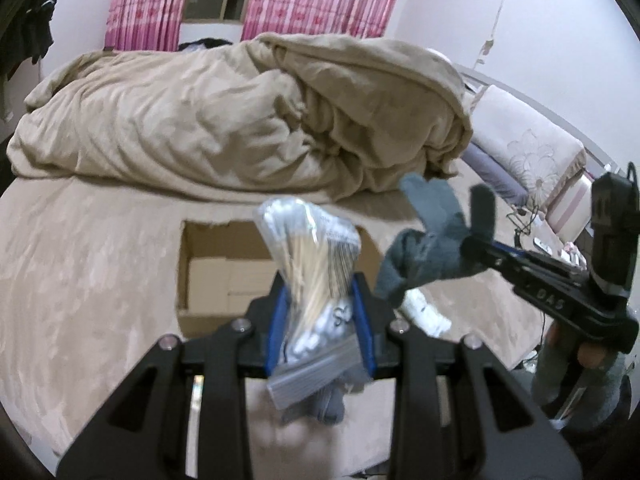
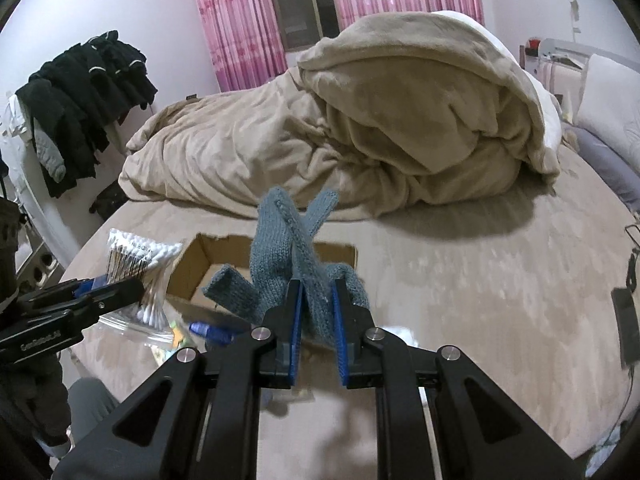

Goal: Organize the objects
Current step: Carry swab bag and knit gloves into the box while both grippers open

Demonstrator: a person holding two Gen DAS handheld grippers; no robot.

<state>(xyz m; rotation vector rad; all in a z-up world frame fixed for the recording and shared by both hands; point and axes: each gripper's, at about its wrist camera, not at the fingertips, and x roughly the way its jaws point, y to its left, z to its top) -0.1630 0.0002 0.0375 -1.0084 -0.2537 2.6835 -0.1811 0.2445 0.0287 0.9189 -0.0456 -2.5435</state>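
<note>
Left tongs (image 1: 320, 300) clenched on cotton swab bag (image 1: 308, 248), right tongs (image 2: 318, 300) gripping blue-grey knit glove (image 2: 288, 248). Both held up over open cardboard box (image 2: 200, 256) on bed (image 2: 460, 280), beige blanket (image 2: 360, 128) behind.

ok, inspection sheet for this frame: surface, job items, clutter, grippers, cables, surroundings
Surface: beige bed, rumpled duvet piled at back.
Job's things: swab bag and blue-grey glove held up in the air; open box on the bed.
Clutter: small blue item on the bed near the box.
Grippers: left gripper shut on swab bag; right gripper shut on glove.
Cables: black cable at the bed's right edge.
Surroundings: pink curtains, dark clothes hung at left, pillows.
</note>
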